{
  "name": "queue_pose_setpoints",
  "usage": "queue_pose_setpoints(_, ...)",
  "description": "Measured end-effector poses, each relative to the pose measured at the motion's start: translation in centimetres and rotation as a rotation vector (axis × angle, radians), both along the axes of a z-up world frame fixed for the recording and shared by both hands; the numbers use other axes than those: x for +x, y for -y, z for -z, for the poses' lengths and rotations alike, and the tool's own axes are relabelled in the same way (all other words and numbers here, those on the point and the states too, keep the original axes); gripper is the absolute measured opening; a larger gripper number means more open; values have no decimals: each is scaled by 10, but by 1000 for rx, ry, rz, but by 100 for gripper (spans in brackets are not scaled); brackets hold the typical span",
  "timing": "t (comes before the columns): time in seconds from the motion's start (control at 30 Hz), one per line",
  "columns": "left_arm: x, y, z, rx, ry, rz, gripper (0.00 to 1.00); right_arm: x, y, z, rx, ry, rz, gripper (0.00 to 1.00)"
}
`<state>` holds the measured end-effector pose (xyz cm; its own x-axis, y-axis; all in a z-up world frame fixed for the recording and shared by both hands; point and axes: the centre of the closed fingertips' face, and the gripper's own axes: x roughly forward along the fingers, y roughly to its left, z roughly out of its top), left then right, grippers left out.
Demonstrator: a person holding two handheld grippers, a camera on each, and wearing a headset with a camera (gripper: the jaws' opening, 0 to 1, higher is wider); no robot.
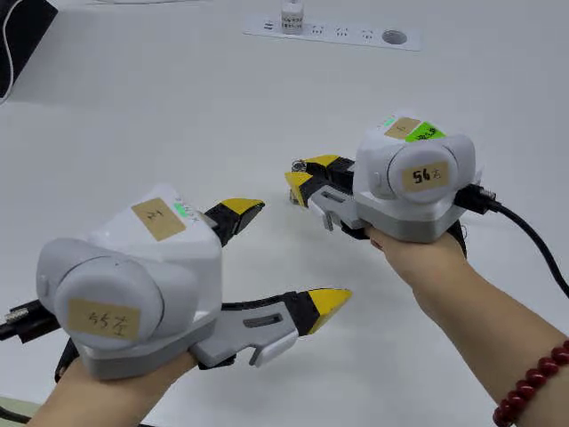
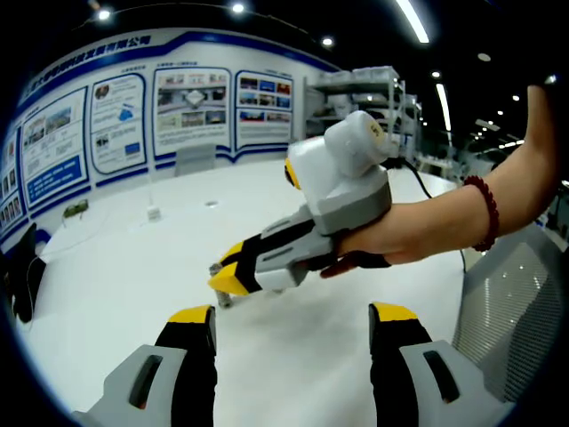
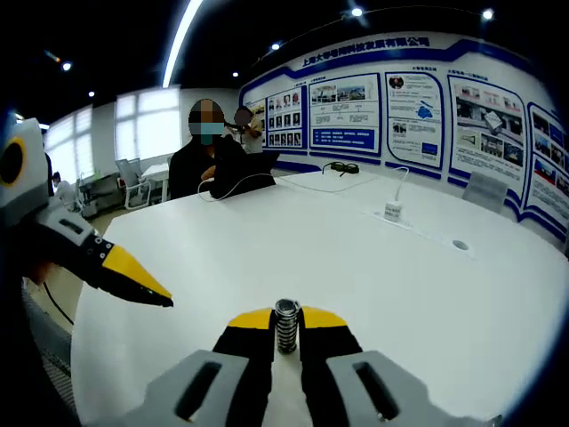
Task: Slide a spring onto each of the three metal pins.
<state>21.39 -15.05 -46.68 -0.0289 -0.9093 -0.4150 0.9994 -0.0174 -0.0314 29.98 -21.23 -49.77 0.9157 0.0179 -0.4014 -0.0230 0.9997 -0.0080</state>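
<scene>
My right gripper (image 3: 285, 320) is shut on a small metal coil spring (image 3: 285, 326), which stands upright between the yellow tips with a round metal end on top. In the head view the right gripper (image 1: 300, 181) rests low over the white table, and a bit of metal (image 1: 298, 165) shows at its tips. I cannot tell a pin apart from the spring. My left gripper (image 1: 284, 255) is open at lower left, nothing between its jaws. In the left gripper view its tips (image 2: 293, 313) point toward the right gripper (image 2: 229, 274), a short way off.
A white power strip (image 1: 333, 33) lies at the table's far edge, with a charger plugged in. A black cable (image 1: 524, 233) trails from the right gripper. A dark object (image 1: 18, 36) sits at the far left corner. A person (image 3: 209, 156) sits across the table.
</scene>
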Motion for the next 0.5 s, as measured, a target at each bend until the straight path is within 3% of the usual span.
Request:
queue_pose_setpoints(0.13, 1, 0, -1, -3, 0, -4, 72, -2, -2, 6, 0, -21, -5, 12)
queue_pose_setpoints(0.5, 2, -1, 0, 3, 9, -9, 71, -3, -3, -2, 4, -14, -6, 14)
